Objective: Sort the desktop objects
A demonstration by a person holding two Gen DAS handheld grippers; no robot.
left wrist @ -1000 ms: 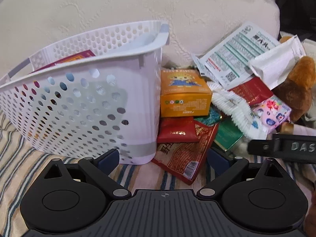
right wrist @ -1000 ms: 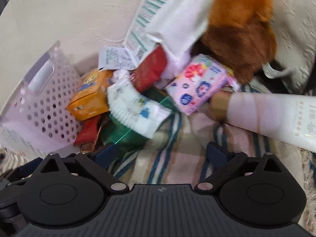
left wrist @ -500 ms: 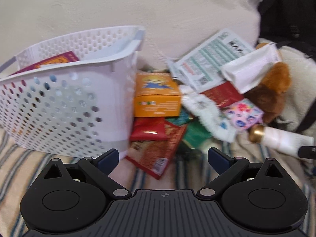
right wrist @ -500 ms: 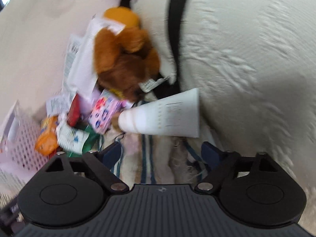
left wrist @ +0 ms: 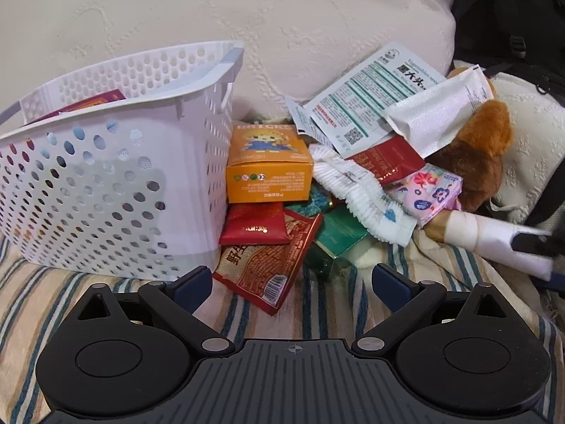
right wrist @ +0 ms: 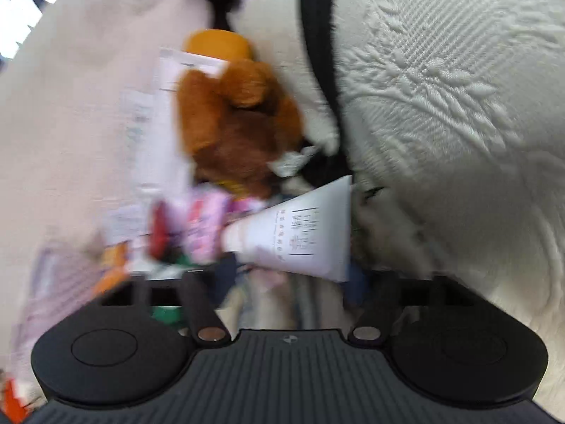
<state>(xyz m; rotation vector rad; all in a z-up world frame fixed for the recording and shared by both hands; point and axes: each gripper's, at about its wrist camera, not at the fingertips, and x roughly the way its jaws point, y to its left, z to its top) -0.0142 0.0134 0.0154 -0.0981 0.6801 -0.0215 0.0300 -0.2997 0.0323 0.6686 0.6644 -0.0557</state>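
A white tube with a gold cap lies at the right end of the pile, under a brown plush toy. My right gripper has its jaws closing around the tube's flat end, and the pads look to be touching its edges. The left wrist view shows the tube with a black finger on its end. My left gripper is open and holds nothing, low over the striped cloth in front of a red snack packet. The white perforated basket stands at left with a red item inside.
Beside the basket lie an orange box, a small red sachet, a green packet, a floral tissue pack, white wrappers and a printed sheet. A cream cushion backs the pile. A black strap crosses the white quilt.
My right gripper swung right from the pile to the white tube, rolled, and narrowed its jaws around the tube's end. The left gripper's view has turned slightly; it stays open.
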